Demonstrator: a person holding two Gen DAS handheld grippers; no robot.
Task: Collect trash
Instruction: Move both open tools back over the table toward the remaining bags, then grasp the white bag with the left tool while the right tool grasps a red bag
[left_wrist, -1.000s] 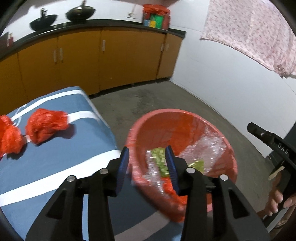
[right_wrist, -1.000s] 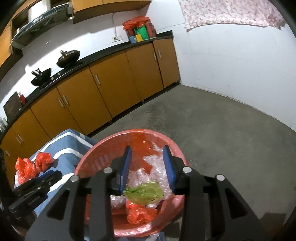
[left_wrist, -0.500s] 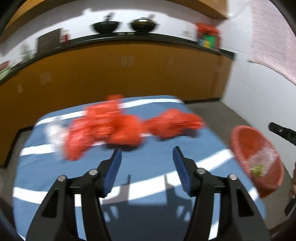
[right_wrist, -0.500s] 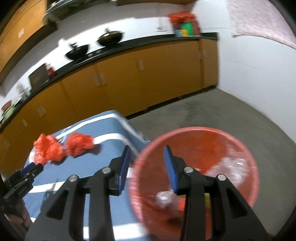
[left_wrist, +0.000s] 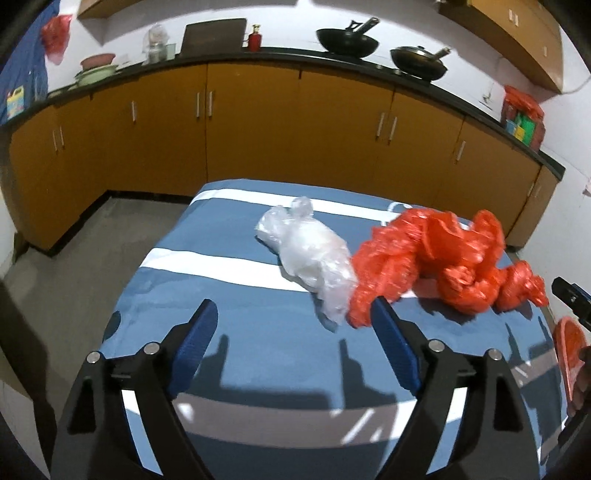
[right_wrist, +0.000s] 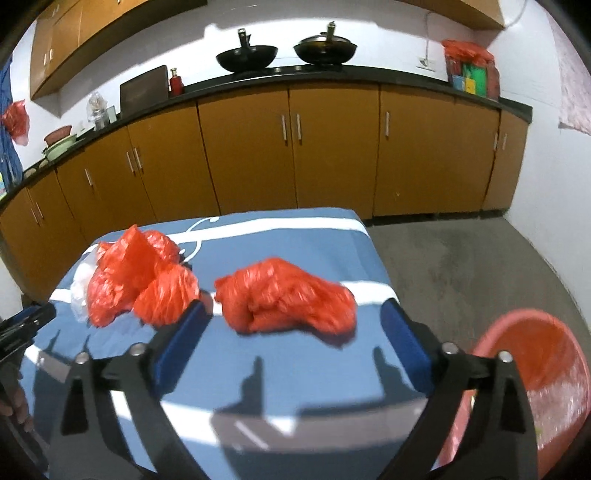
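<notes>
Crumpled plastic bags lie on a table with a blue, white-striped cloth (left_wrist: 229, 291). In the left wrist view a clear bag (left_wrist: 310, 254) sits just beyond my left gripper (left_wrist: 293, 314), with a heap of red bags (left_wrist: 428, 258) to its right. The left jaws are opening and nothing is between them. In the right wrist view a single red bag (right_wrist: 288, 299) lies just past my right gripper (right_wrist: 295, 314), whose jaws are also opening and empty. Further left is a red bag cluster (right_wrist: 140, 277). The red basin (right_wrist: 535, 373) holding trash stands at the lower right beside the table.
Orange cabinets (right_wrist: 332, 147) under a black counter with two woks (right_wrist: 247, 55) run behind the table. Grey floor (right_wrist: 461, 266) lies to the table's right. The right gripper's tip (left_wrist: 572, 299) shows at the left wrist view's right edge, near the basin's rim (left_wrist: 570, 347).
Both grippers swung from over the basin to the table and spread their jaws wide. The bags on the table, earlier off to the left, now lie straight ahead of each gripper.
</notes>
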